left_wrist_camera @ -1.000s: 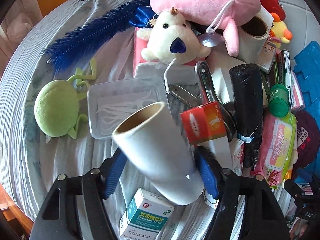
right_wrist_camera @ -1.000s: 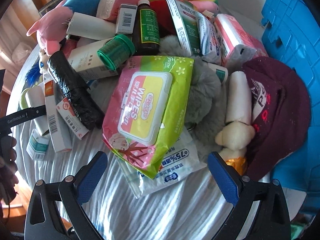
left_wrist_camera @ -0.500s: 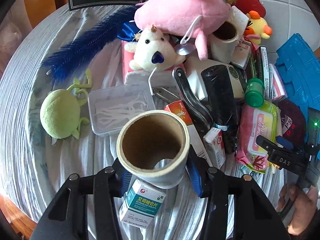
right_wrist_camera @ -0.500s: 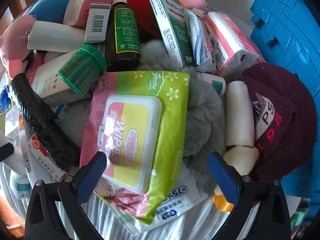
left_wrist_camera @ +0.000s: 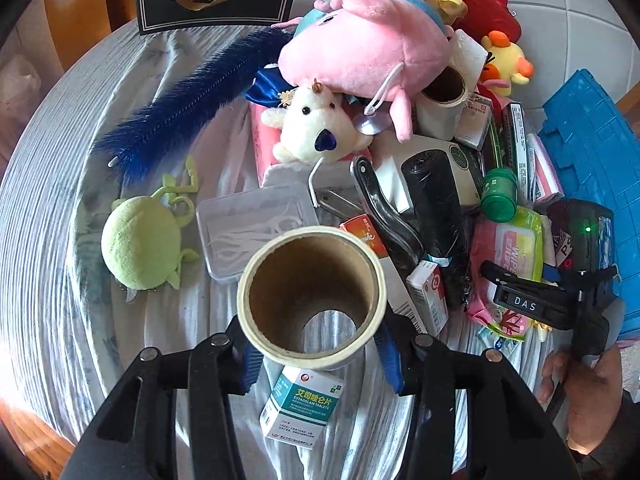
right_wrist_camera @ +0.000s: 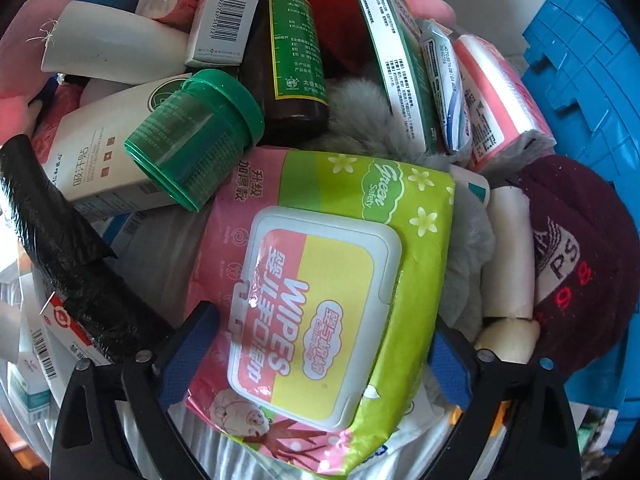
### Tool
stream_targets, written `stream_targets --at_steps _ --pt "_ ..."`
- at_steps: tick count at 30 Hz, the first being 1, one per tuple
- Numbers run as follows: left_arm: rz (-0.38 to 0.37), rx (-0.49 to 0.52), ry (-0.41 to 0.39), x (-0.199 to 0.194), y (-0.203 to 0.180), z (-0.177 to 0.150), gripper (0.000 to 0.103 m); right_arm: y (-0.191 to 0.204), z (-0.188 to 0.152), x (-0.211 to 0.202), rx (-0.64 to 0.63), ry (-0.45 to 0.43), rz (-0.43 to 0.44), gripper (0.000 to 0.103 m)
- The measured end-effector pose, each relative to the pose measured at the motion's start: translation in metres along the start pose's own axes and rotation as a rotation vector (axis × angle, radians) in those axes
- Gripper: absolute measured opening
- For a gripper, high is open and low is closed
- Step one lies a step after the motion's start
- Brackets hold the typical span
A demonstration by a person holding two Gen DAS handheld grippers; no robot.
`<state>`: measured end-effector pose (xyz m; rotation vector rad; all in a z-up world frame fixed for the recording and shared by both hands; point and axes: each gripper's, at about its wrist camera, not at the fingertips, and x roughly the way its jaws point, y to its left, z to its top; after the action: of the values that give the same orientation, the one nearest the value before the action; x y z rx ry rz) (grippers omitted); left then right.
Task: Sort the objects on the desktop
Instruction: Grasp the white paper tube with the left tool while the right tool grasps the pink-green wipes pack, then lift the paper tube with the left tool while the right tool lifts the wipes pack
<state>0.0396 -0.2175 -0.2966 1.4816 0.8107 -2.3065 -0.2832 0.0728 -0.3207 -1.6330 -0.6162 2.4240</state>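
While both grippers work over the cluttered desk [left_wrist_camera: 60, 208], status reads as follows:

L gripper [left_wrist_camera: 316, 354]: jaws clamped on the roll [left_wrist_camera: 312, 300], one blue pad per side; roll lifted clear of the desk, open end facing the cam.
Roll: cardboard core w/ pale outer wrap, hollow; cloth visible thru the bore.
Below roll: pill box [left_wrist_camera: 300, 408], teal/white, flat on the cloth.
R gripper [right_wrist_camera: 316, 356]: jaws closing, wide apart, straddling the wipes [right_wrist_camera: 320, 292]; pad contact w/ the pack can't be told.
Wipes: pink/green pack, white flip lid up, atop the pile, near the desk edge; also seen in L view beside the R gripper.
Adj. to wipes: green cap [right_wrist_camera: 200, 136] upper left, black roll [right_wrist_camera: 68, 264] left, maroon hat [right_wrist_camera: 580, 264] right.
Far right: blue crate [right_wrist_camera: 592, 92].
L side of desk: green plush [left_wrist_camera: 138, 244], clear box [left_wrist_camera: 248, 224], blue brush [left_wrist_camera: 192, 100].
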Motion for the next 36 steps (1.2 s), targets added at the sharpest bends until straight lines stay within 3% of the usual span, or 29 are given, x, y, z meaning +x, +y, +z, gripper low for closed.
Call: stream_targets --at_steps 6,24,34,36 --pt "-0.002 0.008 -0.010 -0.006 -0.002 0.003 0.047 0.000 -0.002 -0.012 -0.015 -0.013 0.033 0.066" --pt "-0.011 0.028 -0.068 -0.040 -0.023 0.010 0.047 -0.024 -0.013 -0.063 0.034 -0.047 0.063 0.065" --pt "-0.011 0.055 -0.102 -0.065 -0.044 0.014 0.047 -0.033 -0.045 -0.101 0.046 -0.098 0.070 0.065" --pt "-0.013 0.060 -0.111 -0.071 -0.048 0.014 0.047 -0.043 -0.035 -0.102 0.048 -0.108 0.074 0.065"
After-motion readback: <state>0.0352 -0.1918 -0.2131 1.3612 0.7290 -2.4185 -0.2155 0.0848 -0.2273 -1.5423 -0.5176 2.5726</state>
